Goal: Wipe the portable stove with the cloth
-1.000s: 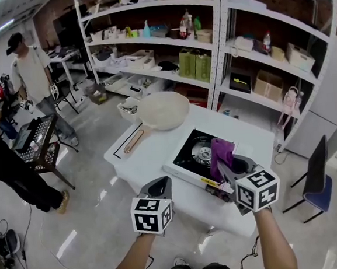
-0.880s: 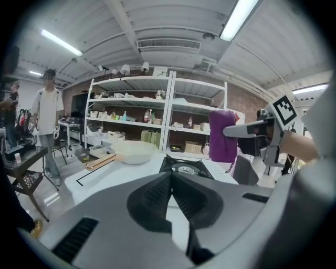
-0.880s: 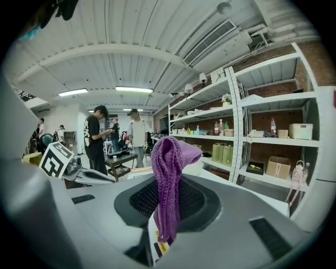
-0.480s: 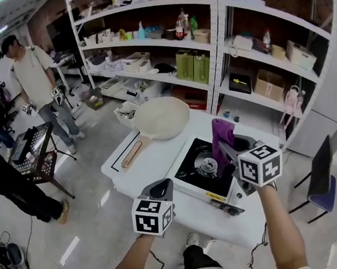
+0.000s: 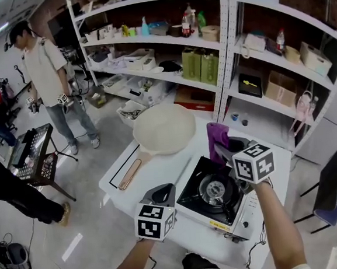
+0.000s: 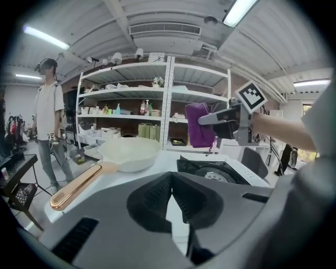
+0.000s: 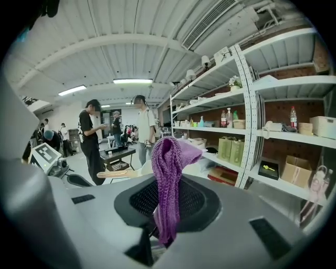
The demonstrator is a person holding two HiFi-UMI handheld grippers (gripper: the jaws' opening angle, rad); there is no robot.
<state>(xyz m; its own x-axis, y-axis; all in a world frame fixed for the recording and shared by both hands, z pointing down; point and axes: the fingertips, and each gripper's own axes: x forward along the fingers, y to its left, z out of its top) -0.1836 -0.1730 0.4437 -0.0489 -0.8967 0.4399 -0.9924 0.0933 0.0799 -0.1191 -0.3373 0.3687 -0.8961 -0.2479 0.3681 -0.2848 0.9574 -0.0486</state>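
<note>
on the white desk point(image 5: 150, 169) at left lies a cream frying pan point(image 5: 164, 128). the left tool point(image 5: 162, 191) hovers with jaws pressed together, empty, beside the portable stove point(image 5: 212, 194). the right tool point(image 5: 225, 153) pinches the purple cloth point(image 5: 218, 138) above the stove's far edge.

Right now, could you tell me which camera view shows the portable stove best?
The head view: the portable stove is seen from above, its black top plain to see. The left gripper view catches it low and side-on. The right gripper view shows none.
</note>
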